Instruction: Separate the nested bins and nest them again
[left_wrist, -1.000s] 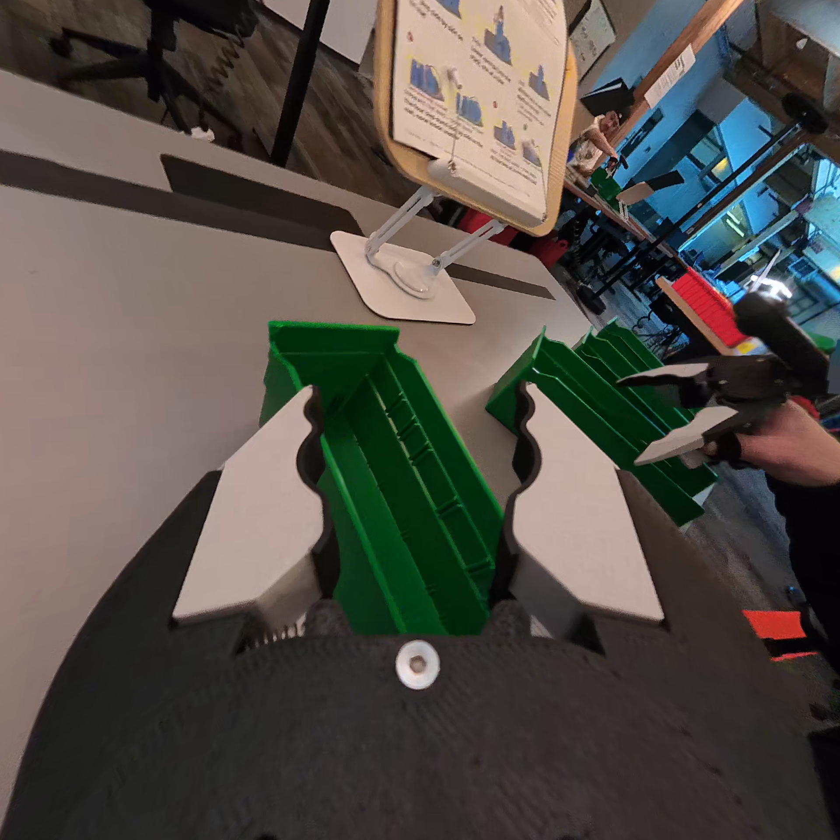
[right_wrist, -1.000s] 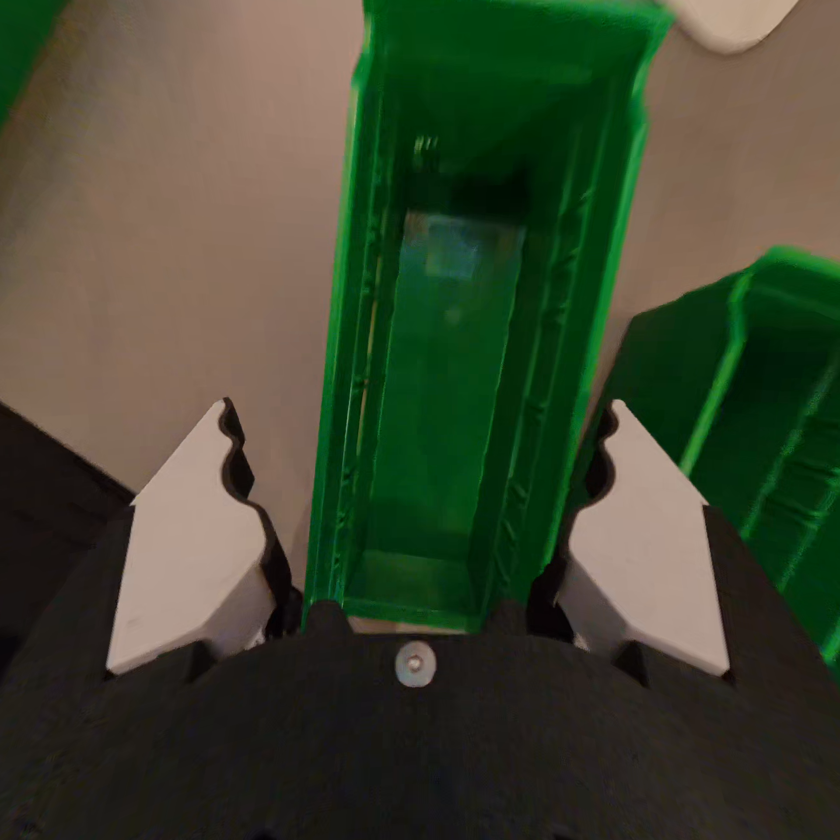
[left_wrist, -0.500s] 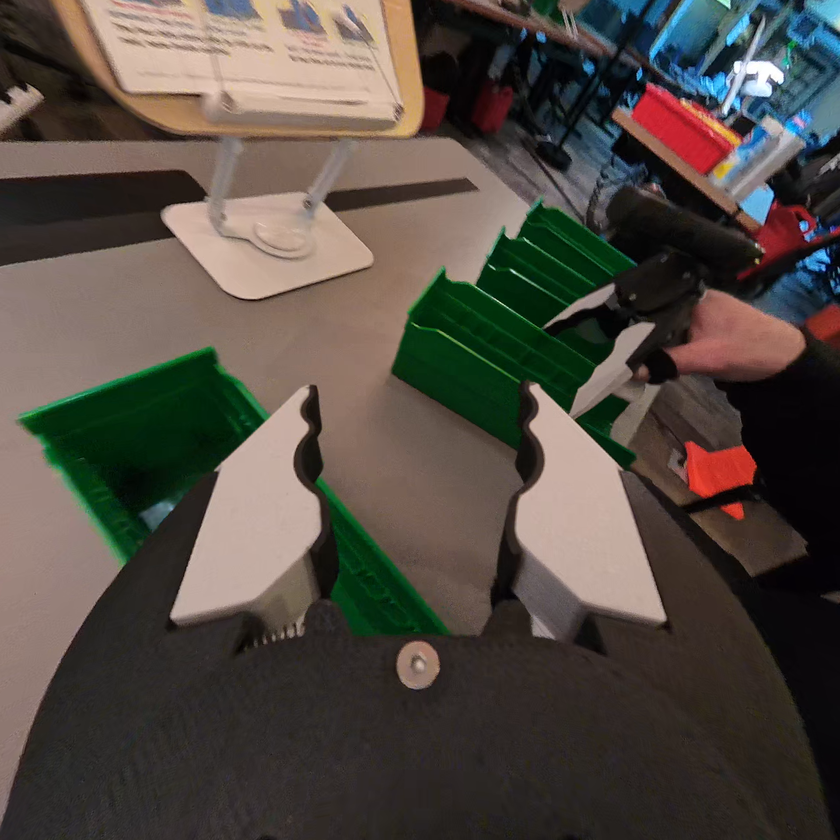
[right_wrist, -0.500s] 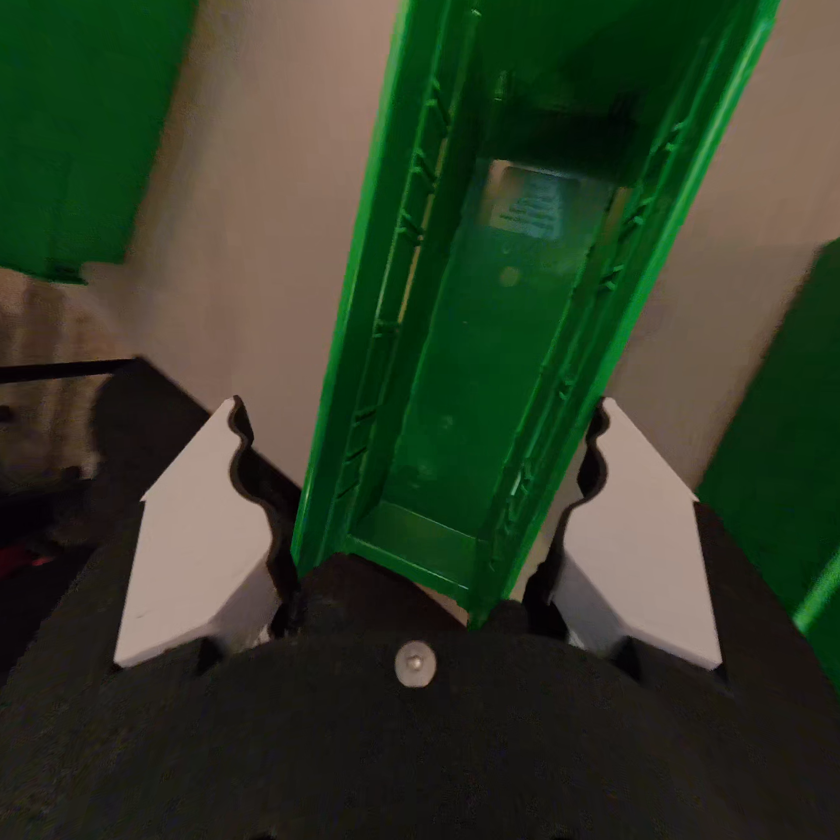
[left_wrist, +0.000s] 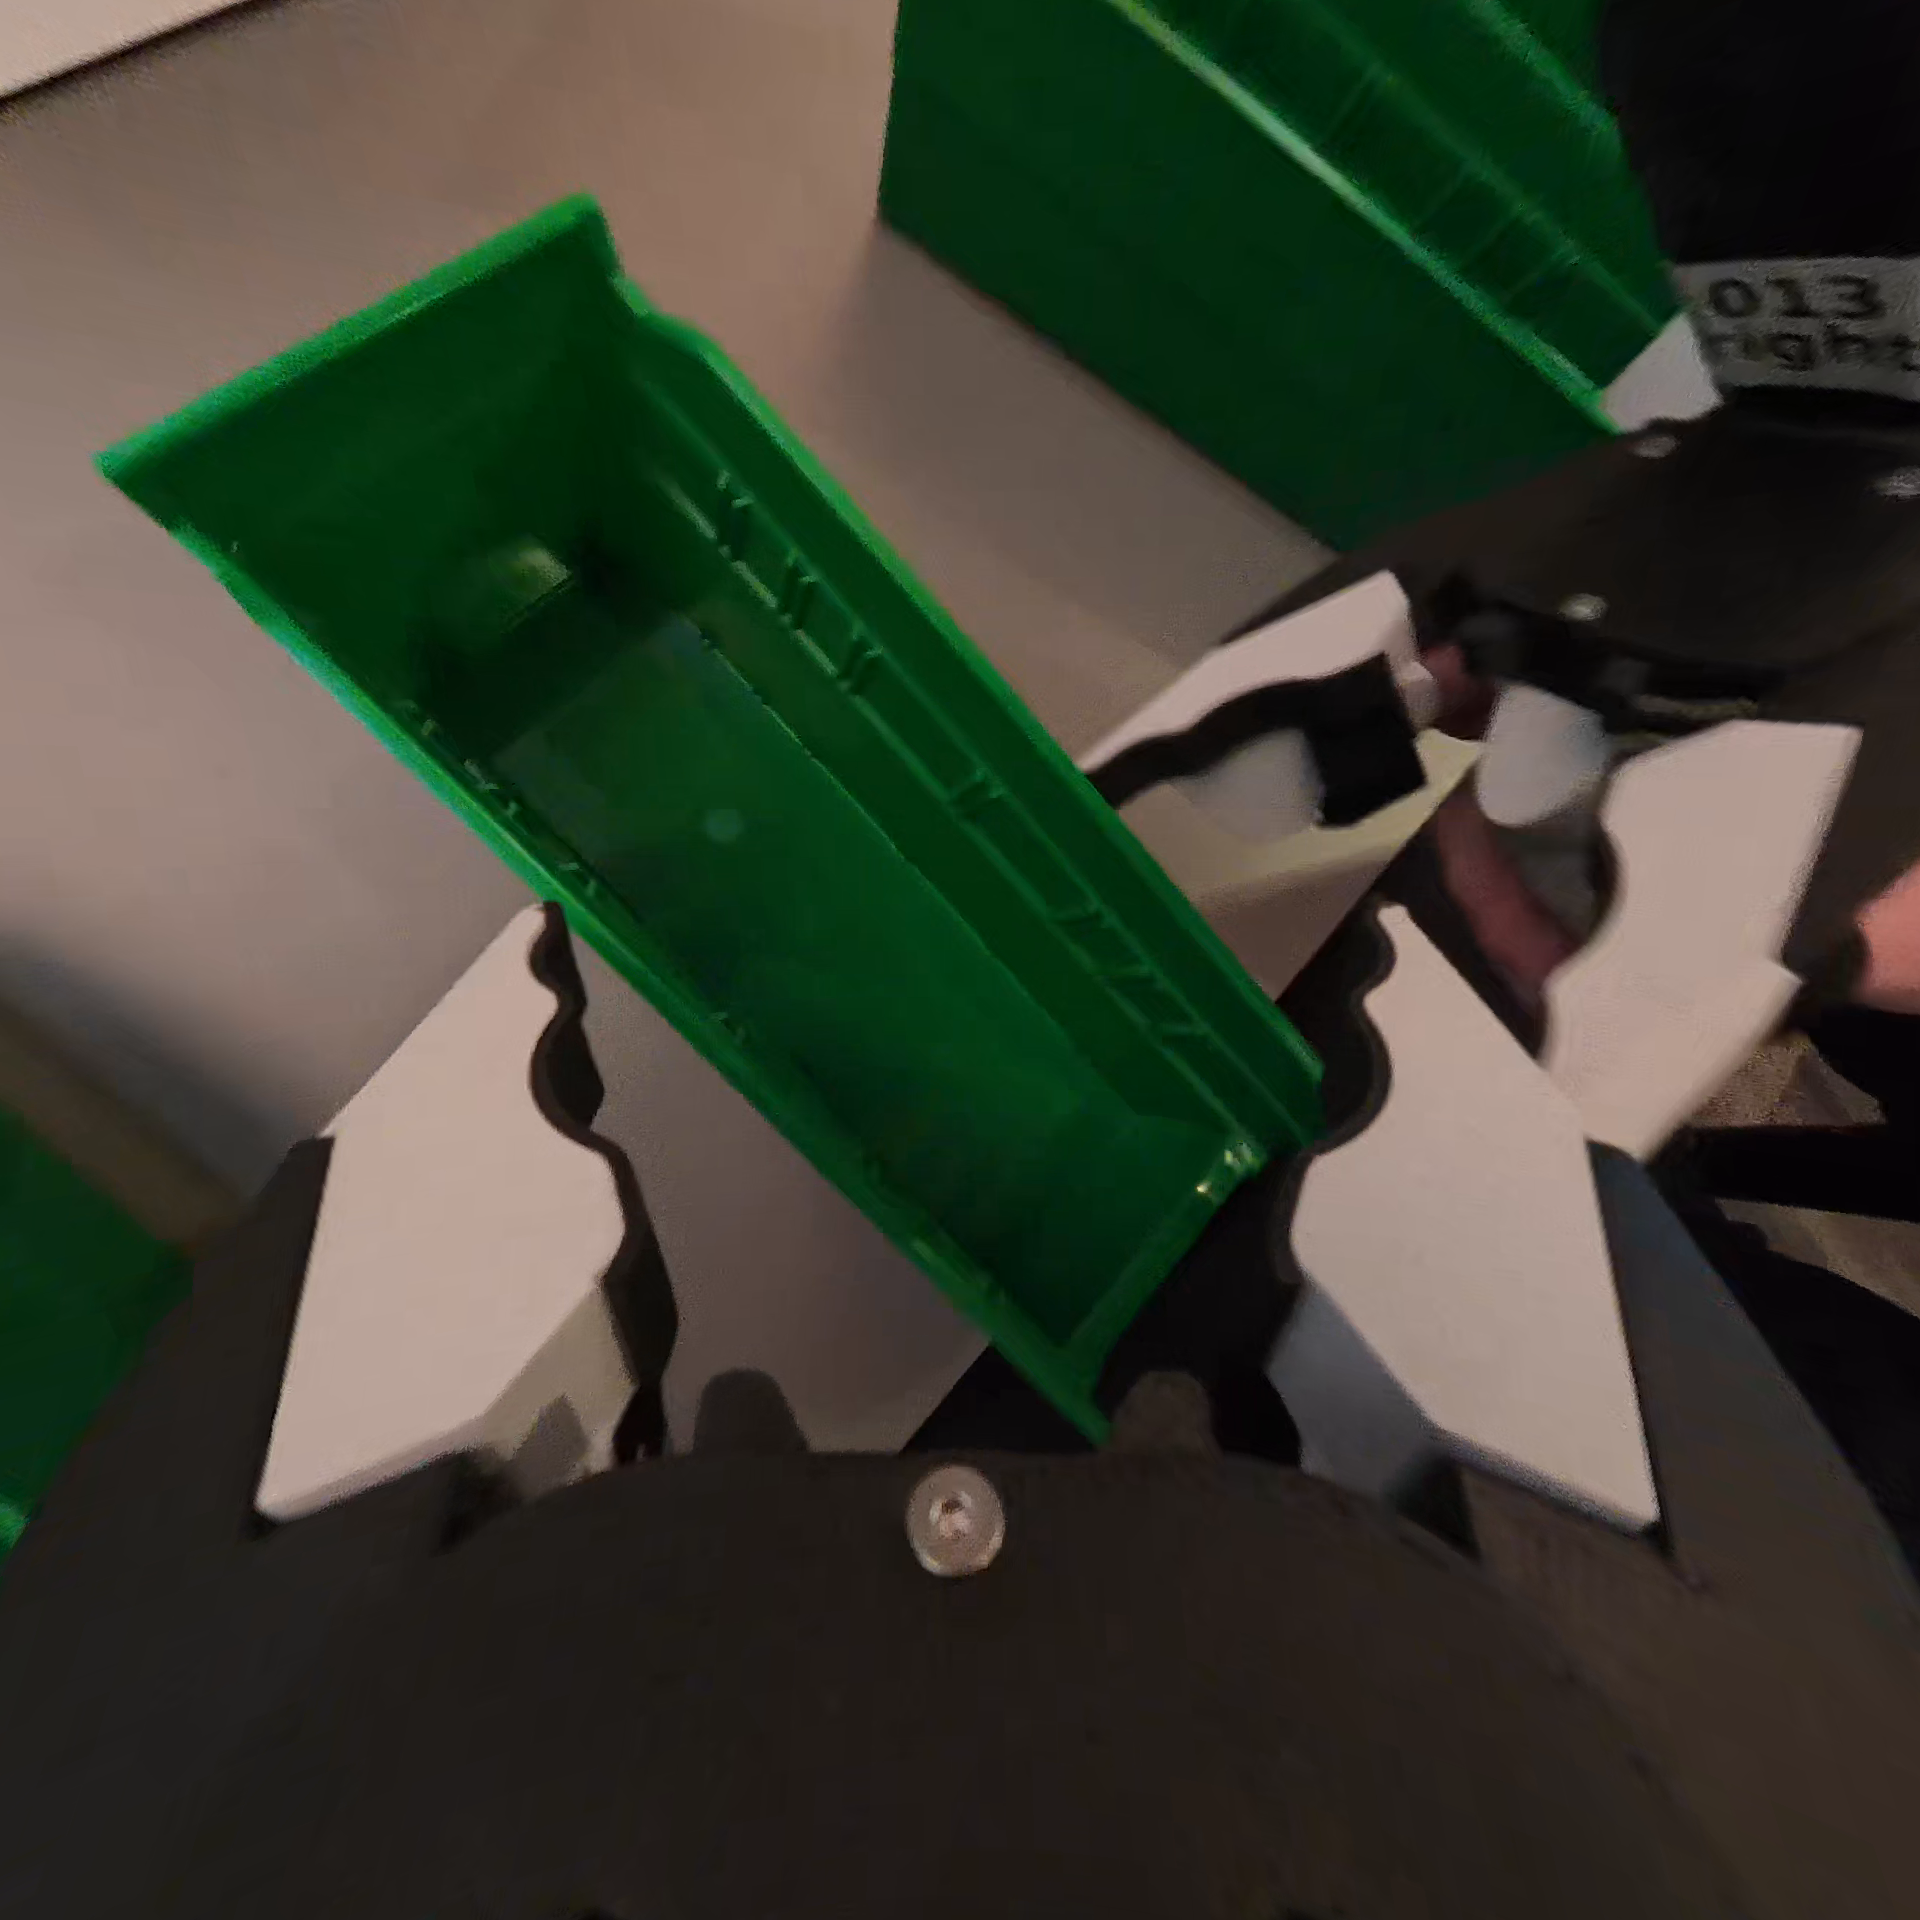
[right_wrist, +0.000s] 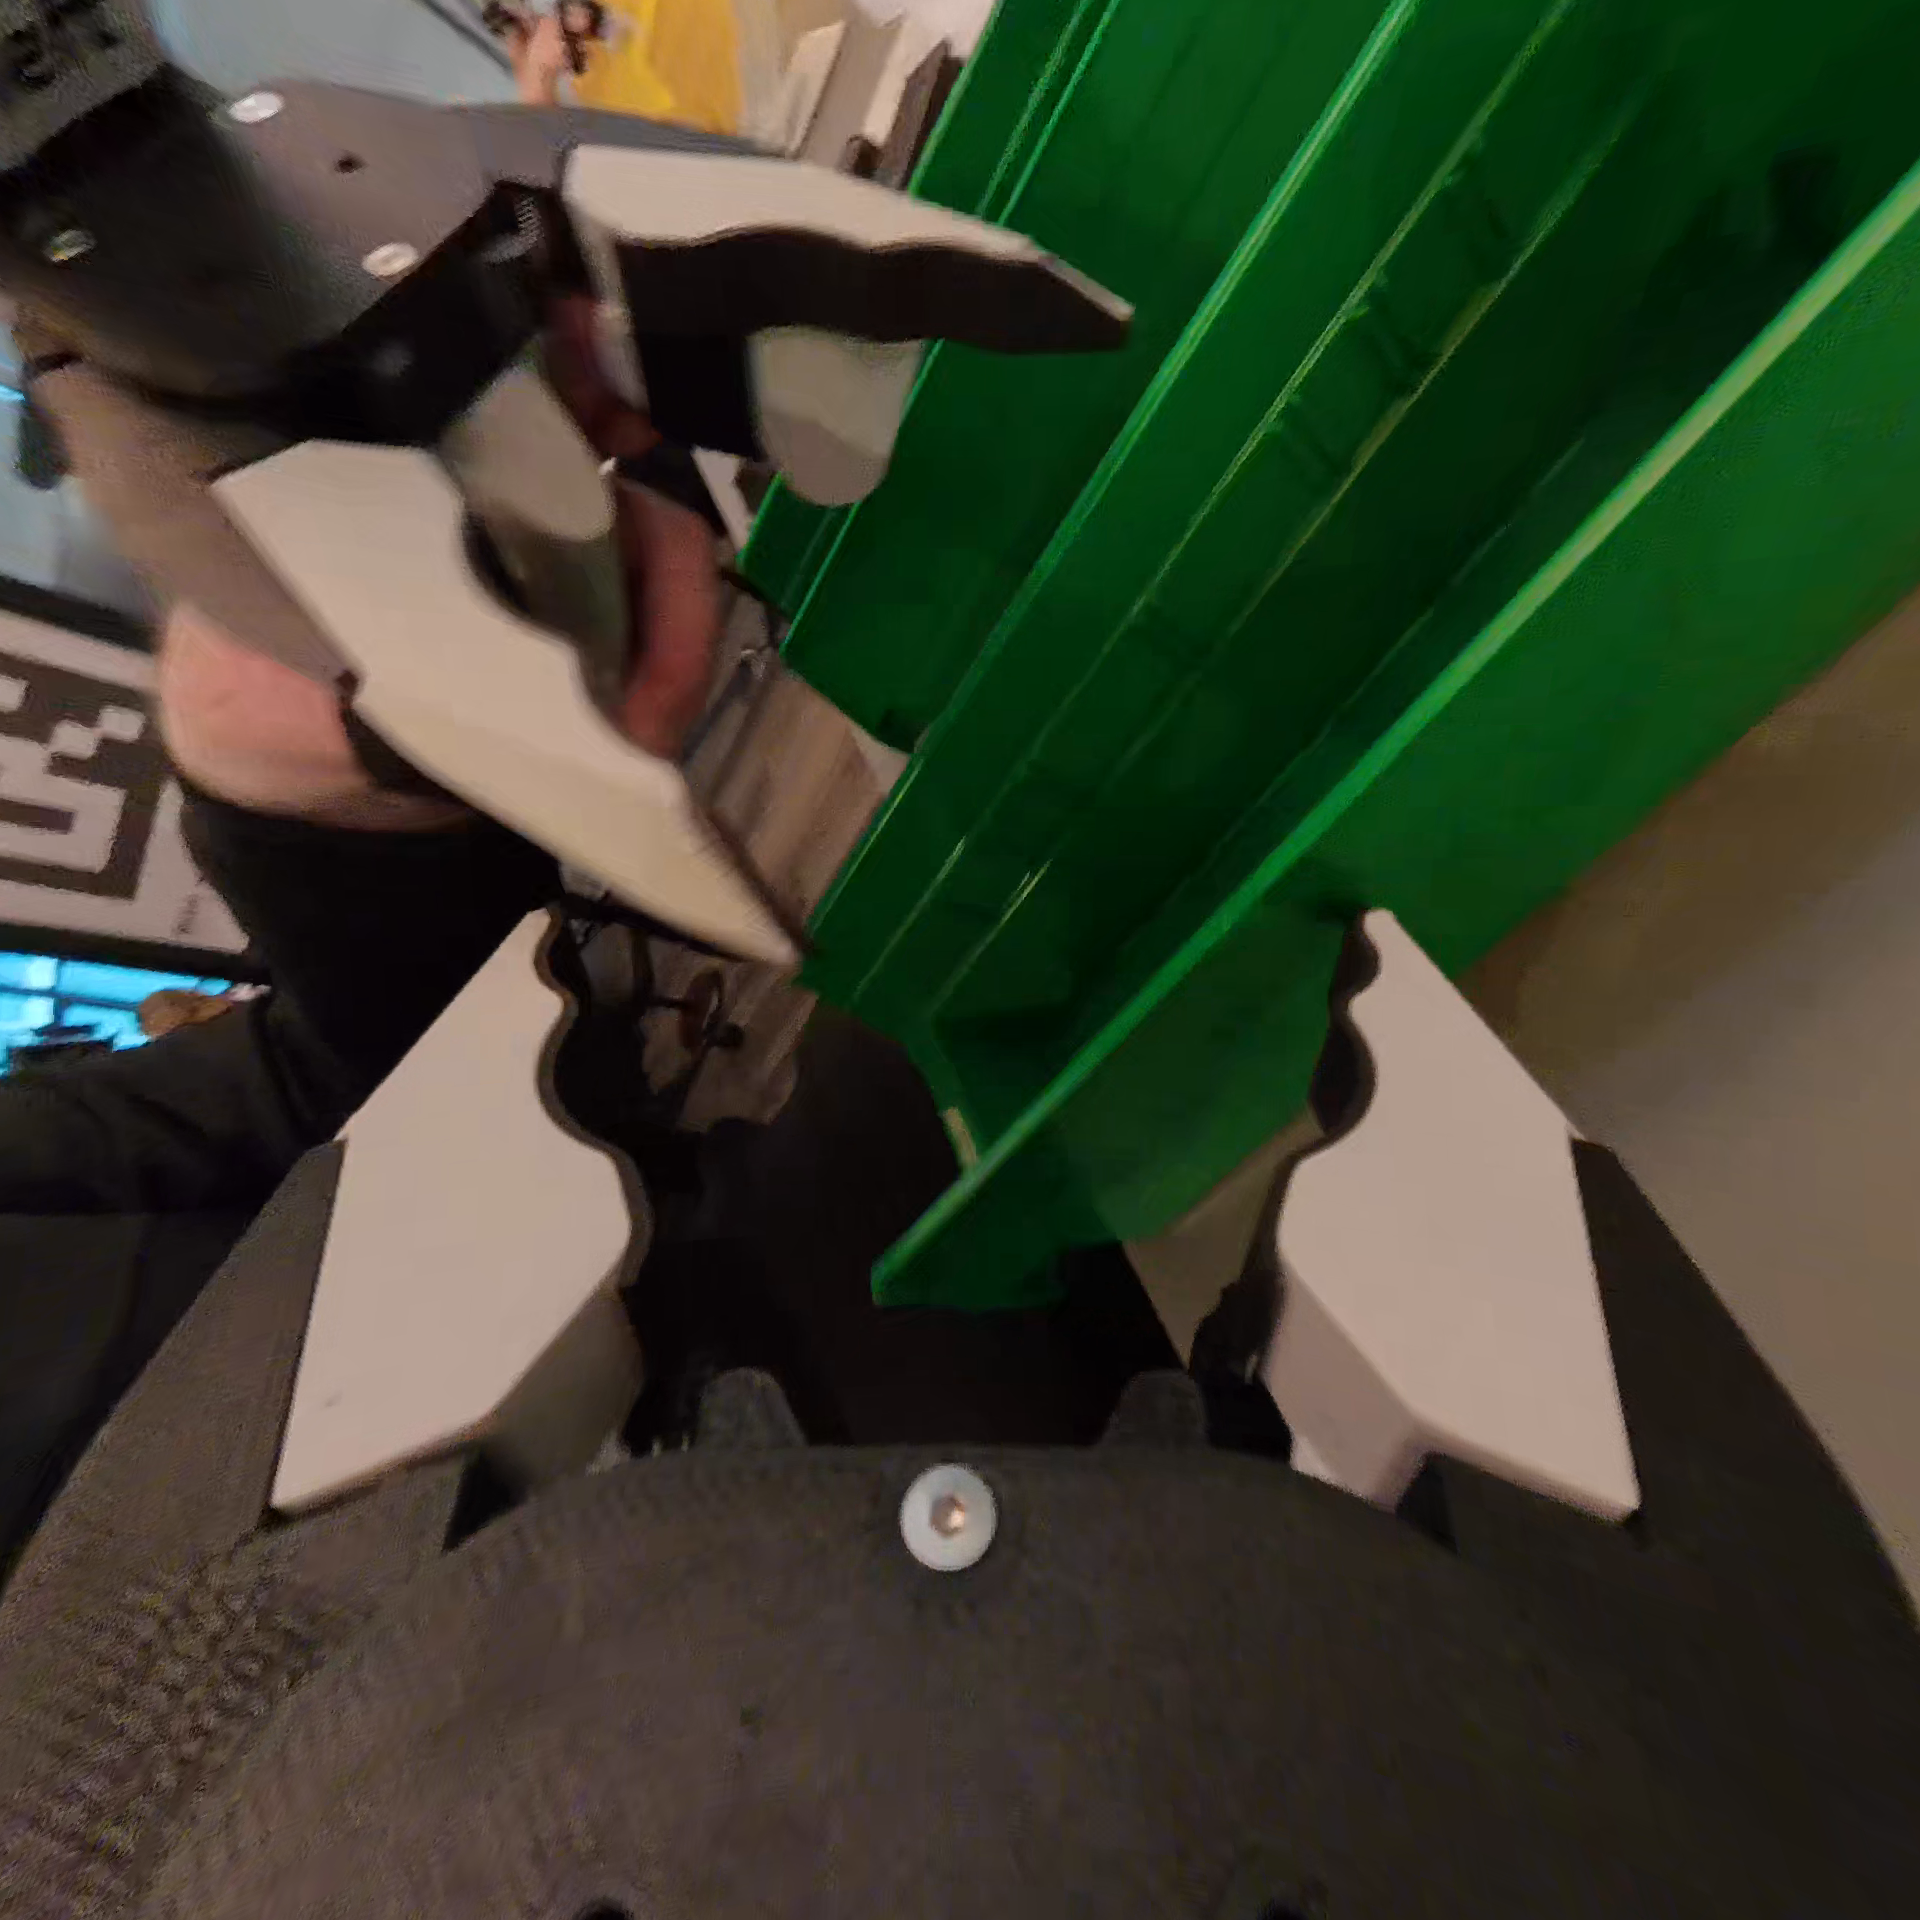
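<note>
Single green bin (left_wrist: 790, 831) lies on the grey bench (left_wrist: 208, 727), open side up. Its long axis runs diagonally in the left wrist view, near end at lower right, far end w/ flared lip at upper left. The near end sits between the left gripper (left_wrist: 961, 935) fingers, skewed toward the right finger; its corner is at or just beside that finger's pad, contact can't be told. Left gripper is spread wide, nothing clamped. Bin is glossy green, narrow and deep, ribbed inner walls, a pale label on the floor near the far end.

Stack of nested green bins (right_wrist: 1299, 520) sits near the bench's right edge, long axes roughly parallel to the single bin. In the right wrist view its near end reaches between the right gripper (right_wrist: 951, 935) fingers, nearer the right one. Right gripper also wide apart, holding nothing. Images are motion-blurred. Another bit of green (left_wrist: 62, 1299) shows at the left margin.
</note>
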